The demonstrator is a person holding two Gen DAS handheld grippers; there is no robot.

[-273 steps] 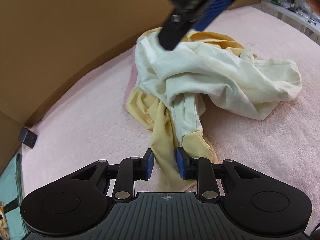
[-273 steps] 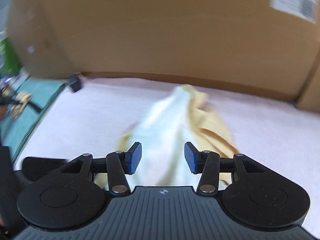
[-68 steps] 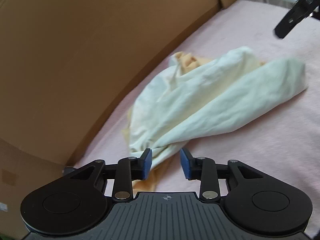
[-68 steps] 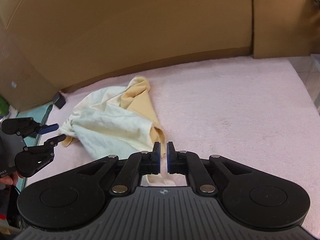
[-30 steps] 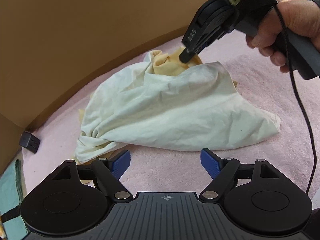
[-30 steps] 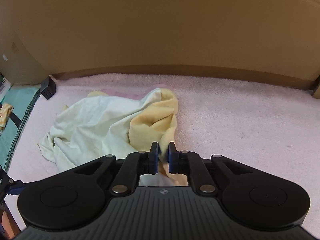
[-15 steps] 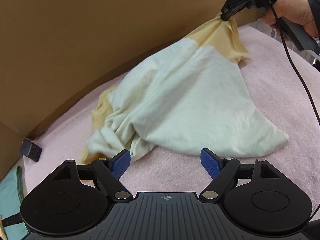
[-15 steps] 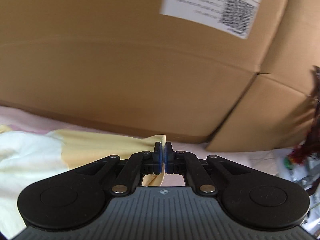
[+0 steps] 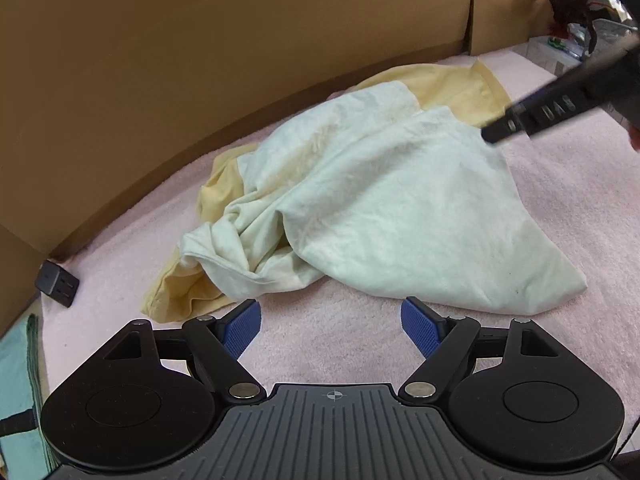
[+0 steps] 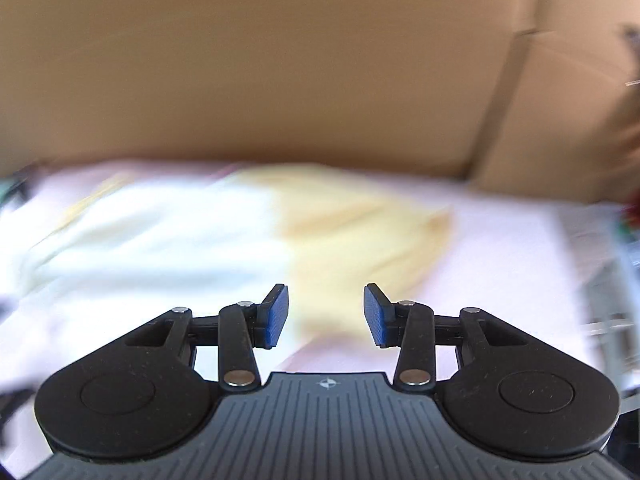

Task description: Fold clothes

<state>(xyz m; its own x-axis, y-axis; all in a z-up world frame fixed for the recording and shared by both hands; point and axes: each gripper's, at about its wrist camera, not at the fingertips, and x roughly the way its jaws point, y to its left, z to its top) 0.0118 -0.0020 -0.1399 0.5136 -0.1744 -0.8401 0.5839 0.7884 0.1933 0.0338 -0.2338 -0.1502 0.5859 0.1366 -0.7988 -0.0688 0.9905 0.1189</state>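
Note:
A crumpled cream and yellow garment (image 9: 360, 200) lies on the pink fleece surface (image 9: 560, 200). Its yellow end lies stretched toward the far right, near the cardboard wall. My left gripper (image 9: 331, 326) hovers open just in front of the garment's near edge, with nothing between its blue pads. In the left wrist view a black finger of my right gripper (image 9: 532, 118) hangs above the garment's right side. In the blurred right wrist view my right gripper (image 10: 326, 316) has its jaws opening above the yellow part of the garment (image 10: 352, 232), the pads clear of the cloth.
Tall cardboard walls (image 9: 200, 60) close off the back. A small black charger block (image 9: 56, 284) lies at the left by the wall. Teal cloth (image 9: 16, 380) borders the near left edge. Shelving with small items (image 9: 568, 20) stands at the far right.
My right gripper has let go of the yellow end, which has dropped flat onto the pink surface. The right gripper has swung and its view is blurred. My left gripper has stayed put.

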